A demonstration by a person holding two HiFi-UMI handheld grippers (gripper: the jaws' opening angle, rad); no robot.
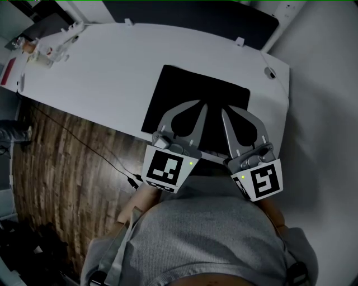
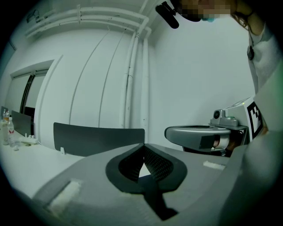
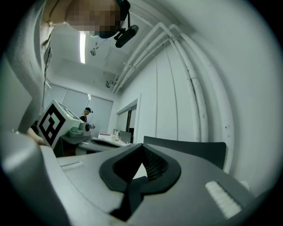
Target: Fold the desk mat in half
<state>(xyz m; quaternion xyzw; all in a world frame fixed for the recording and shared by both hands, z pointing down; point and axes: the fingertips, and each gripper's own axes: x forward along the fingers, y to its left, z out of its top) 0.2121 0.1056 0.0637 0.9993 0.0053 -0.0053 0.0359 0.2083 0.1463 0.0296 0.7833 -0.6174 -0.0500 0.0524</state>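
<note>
The black desk mat [image 1: 187, 95] lies flat on the white desk [image 1: 112, 72], its near edge by the desk's front edge. Both grippers hover side by side over the mat's near part and hold nothing. My left gripper [image 1: 203, 105] is shut, and so is my right gripper [image 1: 223, 111], their tips close together. In the left gripper view the left gripper [image 2: 143, 145] points level at a wall with its jaws meeting at the tip, and the right gripper's body [image 2: 199, 133] shows at the right. The right gripper [image 3: 142, 145] looks the same in its own view. The mat appears in neither gripper view.
Bottles and small clutter [image 1: 42, 50] sit at the desk's far left corner. A dark panel [image 1: 190, 17] stands behind the desk. A cable port [image 1: 271, 72] is near the right edge. Wooden floor with a cable [image 1: 72, 162] lies to the left.
</note>
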